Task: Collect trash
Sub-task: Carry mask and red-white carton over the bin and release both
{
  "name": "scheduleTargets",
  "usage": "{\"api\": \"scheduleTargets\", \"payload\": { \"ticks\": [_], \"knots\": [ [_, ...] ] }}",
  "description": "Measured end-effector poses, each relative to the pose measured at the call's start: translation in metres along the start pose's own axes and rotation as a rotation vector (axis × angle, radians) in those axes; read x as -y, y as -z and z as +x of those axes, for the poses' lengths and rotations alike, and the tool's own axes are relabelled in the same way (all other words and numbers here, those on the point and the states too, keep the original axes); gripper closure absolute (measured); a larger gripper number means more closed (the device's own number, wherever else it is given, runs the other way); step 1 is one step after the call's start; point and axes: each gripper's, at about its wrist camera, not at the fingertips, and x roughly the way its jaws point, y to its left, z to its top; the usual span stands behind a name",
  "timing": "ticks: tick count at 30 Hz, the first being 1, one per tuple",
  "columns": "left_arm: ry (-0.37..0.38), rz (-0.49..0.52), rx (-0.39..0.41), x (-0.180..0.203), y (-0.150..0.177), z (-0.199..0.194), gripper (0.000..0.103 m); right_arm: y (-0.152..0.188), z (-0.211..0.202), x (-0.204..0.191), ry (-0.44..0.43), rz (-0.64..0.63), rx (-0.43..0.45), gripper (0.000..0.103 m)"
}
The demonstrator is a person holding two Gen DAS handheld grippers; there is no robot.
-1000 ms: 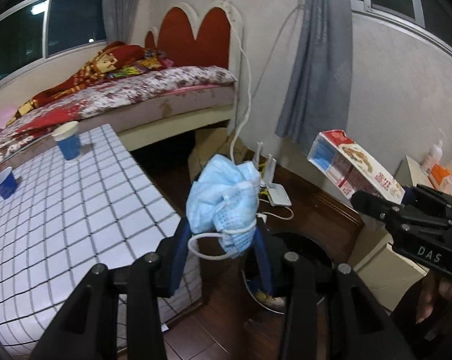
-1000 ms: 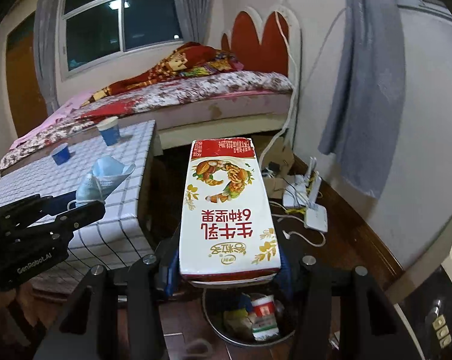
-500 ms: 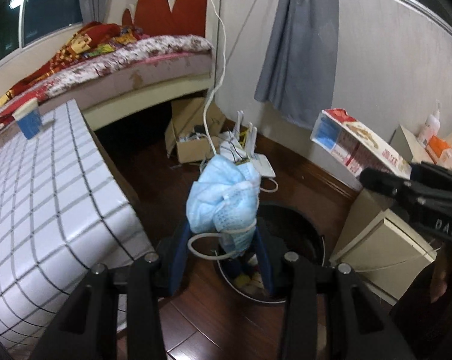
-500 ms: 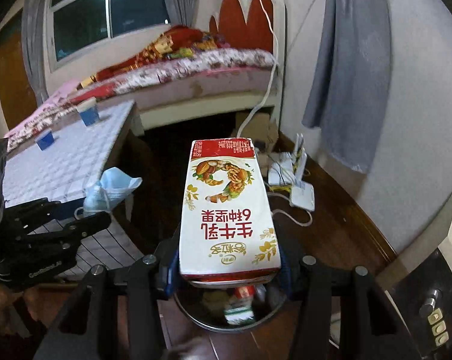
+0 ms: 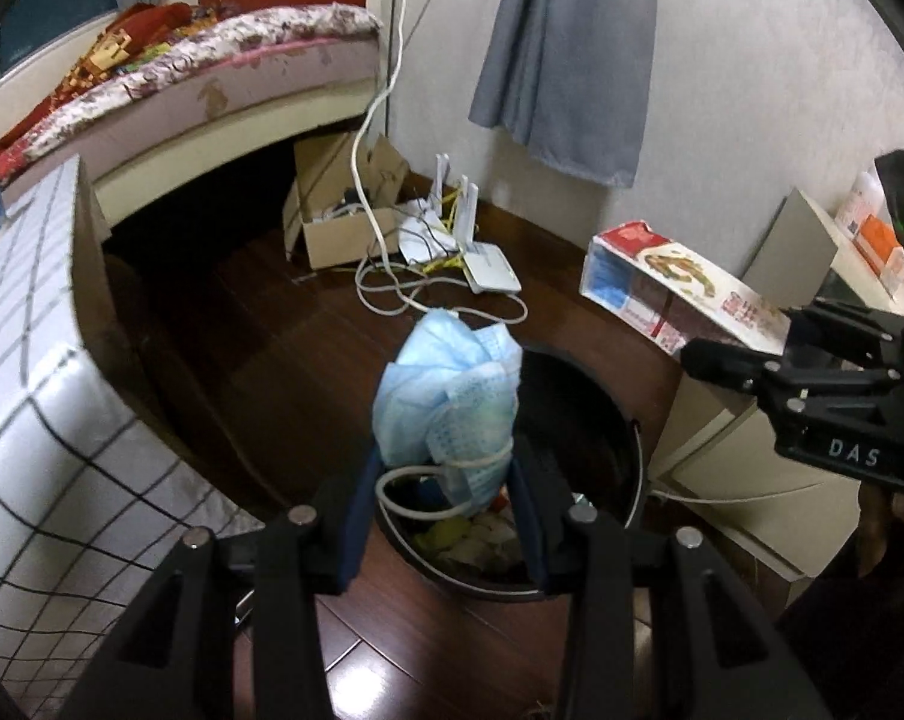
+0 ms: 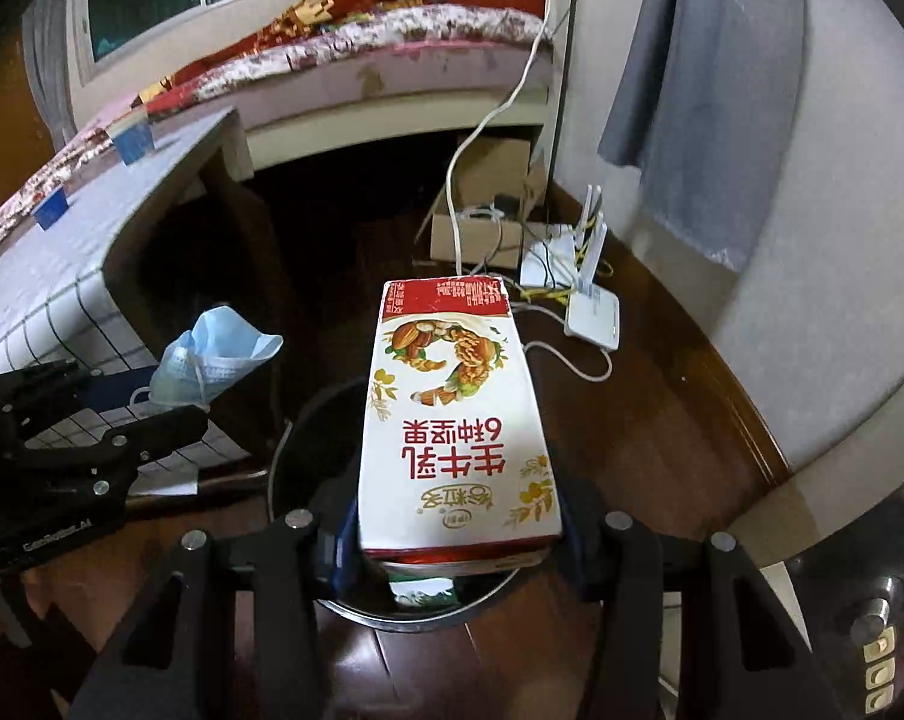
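My left gripper [image 5: 446, 480] is shut on a crumpled blue face mask [image 5: 452, 396] and holds it over the near rim of a round black trash bin [image 5: 602, 420] with rubbish inside. My right gripper [image 6: 458, 540] is shut on a white and red milk carton [image 6: 452, 420] and holds it above the same bin [image 6: 296, 456]. The carton also shows at the right of the left wrist view [image 5: 680, 294]. The mask also shows at the left of the right wrist view [image 6: 212, 360].
A table with a white checked cloth [image 5: 32, 420] stands left of the bin, with blue cups [image 6: 134, 141] on it. A cardboard box [image 5: 338, 222], white routers [image 5: 488, 270] and cables lie on the dark wood floor. A bed [image 5: 212, 72] is behind, a cabinet [image 5: 740, 468] at the right.
Both grippers have moved forward and tilted down towards the bin, which is now under the mask and the carton. Both holds are unchanged.
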Motion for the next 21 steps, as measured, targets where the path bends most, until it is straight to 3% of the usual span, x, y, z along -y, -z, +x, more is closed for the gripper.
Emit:
{"api": "scheduleTargets", "payload": {
  "ticks": [9,12,13,14,16,18,19,21],
  "knots": [
    [0.034,-0.006,-0.08,0.002,0.002,0.033,0.059,0.002,0.037,0.008,-0.018,-0.038,-0.099,0.05],
    [0.081,-0.024,-0.113,0.002,0.005,0.046,0.047,-0.001,0.049,0.008,-0.039,-0.06,-0.128,0.049],
    [0.095,-0.031,-0.118,0.003,0.007,0.052,0.031,-0.002,0.055,0.008,-0.04,-0.065,-0.144,0.046],
    [0.067,-0.043,-0.136,0.002,0.007,0.059,0.018,-0.004,0.065,0.011,-0.032,-0.061,-0.171,0.029],
    [0.044,-0.075,-0.145,-0.002,0.008,0.065,0.016,-0.004,0.071,0.016,0.012,-0.048,-0.164,0.001],
    [-0.008,-0.082,-0.16,-0.005,0.012,0.068,0.009,-0.002,0.076,0.022,0.035,-0.016,-0.195,0.001],
    [-0.041,-0.08,-0.168,-0.006,0.014,0.069,0.001,-0.001,0.076,0.026,0.048,0.0,-0.202,0.001],
    [-0.073,-0.082,-0.165,-0.009,0.019,0.068,0.001,0.001,0.077,0.03,0.072,0.008,-0.208,0.001]
  ]
}}
